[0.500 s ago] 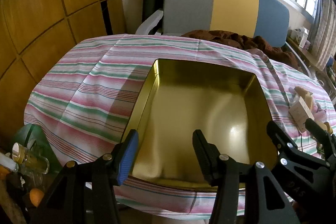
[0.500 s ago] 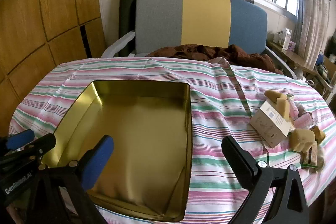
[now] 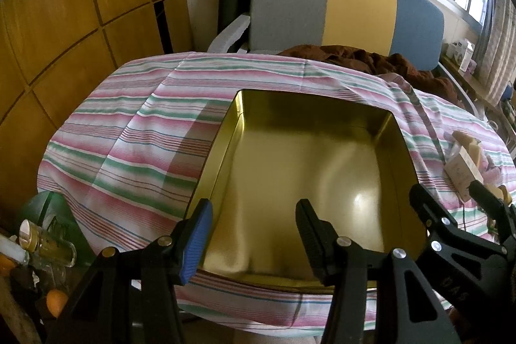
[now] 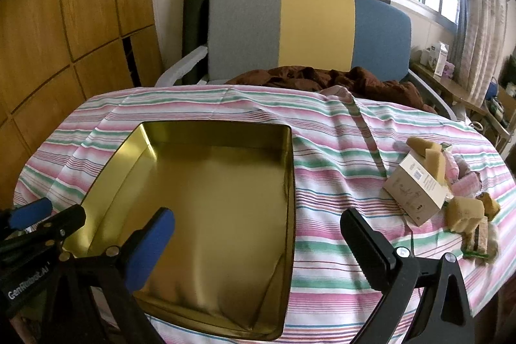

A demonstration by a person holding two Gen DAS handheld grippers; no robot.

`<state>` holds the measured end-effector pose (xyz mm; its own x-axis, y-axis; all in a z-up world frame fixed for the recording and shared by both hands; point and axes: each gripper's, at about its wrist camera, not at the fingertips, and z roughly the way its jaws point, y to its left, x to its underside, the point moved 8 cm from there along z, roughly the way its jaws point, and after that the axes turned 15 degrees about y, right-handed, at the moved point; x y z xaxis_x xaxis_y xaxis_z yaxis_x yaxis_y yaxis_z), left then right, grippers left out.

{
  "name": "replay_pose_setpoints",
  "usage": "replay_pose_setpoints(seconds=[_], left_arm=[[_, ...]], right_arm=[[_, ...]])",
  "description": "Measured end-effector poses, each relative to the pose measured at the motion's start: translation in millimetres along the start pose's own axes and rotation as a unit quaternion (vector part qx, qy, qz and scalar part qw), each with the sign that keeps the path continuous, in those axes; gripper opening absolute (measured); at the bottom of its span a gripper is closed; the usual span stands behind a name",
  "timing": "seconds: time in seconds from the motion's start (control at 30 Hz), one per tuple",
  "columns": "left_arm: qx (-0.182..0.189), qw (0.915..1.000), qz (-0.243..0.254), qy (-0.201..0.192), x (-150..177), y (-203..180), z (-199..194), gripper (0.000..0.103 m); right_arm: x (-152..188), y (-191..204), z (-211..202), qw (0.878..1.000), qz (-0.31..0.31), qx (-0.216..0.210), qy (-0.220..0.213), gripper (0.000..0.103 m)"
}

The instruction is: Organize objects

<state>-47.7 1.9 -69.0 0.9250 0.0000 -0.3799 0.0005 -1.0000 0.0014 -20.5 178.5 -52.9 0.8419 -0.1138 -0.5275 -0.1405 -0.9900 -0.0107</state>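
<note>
An empty gold metal tin [image 3: 391, 150] [image 4: 288, 182] lies open on the striped tablecloth. My left gripper [image 3: 253, 234] is open and empty, above the tin's near edge. My right gripper [image 4: 258, 247] is open and empty, over the tin's near right corner; it also shows in the left wrist view [image 3: 451, 205]. A pile of small things lies at the table's right: a white carton [image 4: 416, 192] [image 3: 461, 173], tan sponge pieces [image 4: 464, 211] and pink wrapped items [image 4: 467, 186].
The striped tablecloth [image 3: 135, 150] [image 4: 338, 157] covers a round table. A grey, yellow and blue chair [image 4: 309, 31] with brown cloth [image 4: 322, 79] stands behind it. Wooden cabinets [image 3: 80, 21] are on the left. Bottles and clutter [image 3: 42, 247] sit below the table's left edge.
Both grippers have shifted very slightly; the view is nearly the same. Nothing was taken hold of or let go.
</note>
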Motion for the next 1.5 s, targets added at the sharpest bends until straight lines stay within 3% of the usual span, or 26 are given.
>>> replay_pose_setpoints(seconds=[0.87, 1.1, 1.2, 1.33, 1.5], left_arm=[[-0.003, 0.9999, 0.001, 0.01, 2.0, -1.6, 6.1, 0.054], [0.092, 0.9947, -0.02, 0.042, 11.4, -13.6, 16.6, 0.054], [0.088, 0.9953, -0.011, 0.039, 16.2, -24.1, 17.7, 0.054], [0.067, 0.9967, 0.037, 0.028, 24.5, -52.2, 14.1, 0.054], [0.159, 0.9842, 0.065, 0.041, 39.0, -87.7, 9.8, 0.054]], right_arm=[[2.2, -7.4, -1.0, 1.0, 0.007, 0.0, 0.002, 0.103], [1.9, -30.0, -12.8, 1.0, 0.011, -0.006, -0.015, 0.103], [6.6, -49.2, -17.6, 1.0, 0.018, 0.0, -0.018, 0.103], [17.1, -82.6, -20.8, 0.999, 0.021, 0.033, -0.02, 0.103], [38.8, -127.9, -20.8, 0.998, 0.034, 0.042, -0.011, 0.103]])
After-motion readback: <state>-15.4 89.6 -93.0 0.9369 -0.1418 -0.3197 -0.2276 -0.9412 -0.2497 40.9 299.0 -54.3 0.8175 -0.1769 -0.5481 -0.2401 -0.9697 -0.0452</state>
